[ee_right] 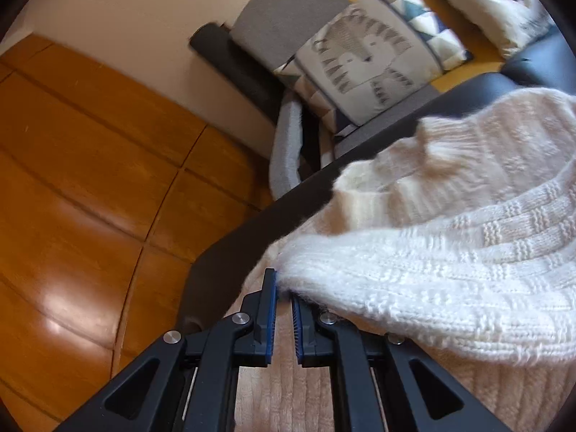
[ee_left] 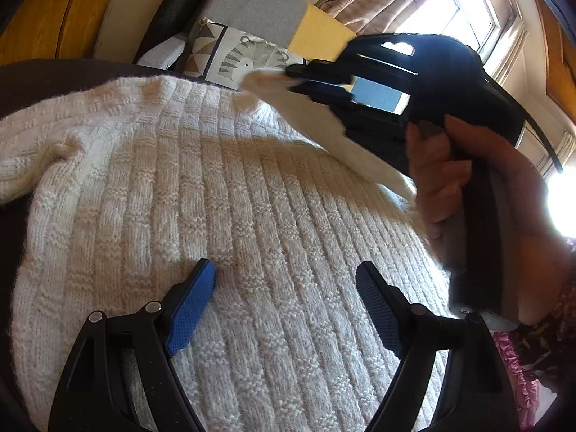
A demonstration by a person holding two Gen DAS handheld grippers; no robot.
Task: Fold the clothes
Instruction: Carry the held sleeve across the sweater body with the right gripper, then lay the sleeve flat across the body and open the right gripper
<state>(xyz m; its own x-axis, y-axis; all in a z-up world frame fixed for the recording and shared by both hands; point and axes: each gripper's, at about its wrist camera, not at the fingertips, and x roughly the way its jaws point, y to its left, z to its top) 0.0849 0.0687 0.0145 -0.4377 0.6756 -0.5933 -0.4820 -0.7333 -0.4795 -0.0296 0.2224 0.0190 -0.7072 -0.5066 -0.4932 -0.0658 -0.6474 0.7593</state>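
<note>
Cream ribbed-knit sweater (ee_left: 223, 194) — spread flat on dark sofa seat (ee_right: 230, 252). Right hand-held gripper (ee_right: 283, 309) pinches its lifted sleeve edge; left hand-held gripper (ee_left: 284, 309) wide open, empty, directly above the body — ribs running away from it.

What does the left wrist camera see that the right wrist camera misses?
Only the left view shows the window, the person's hand, the open left gripper over the sweater, and the right gripper from outside.

Only the right view shows the wooden floor and the right gripper shut on the sweater's edge up close.

Both show the white knit sweater and the animal-print cushion.
</note>
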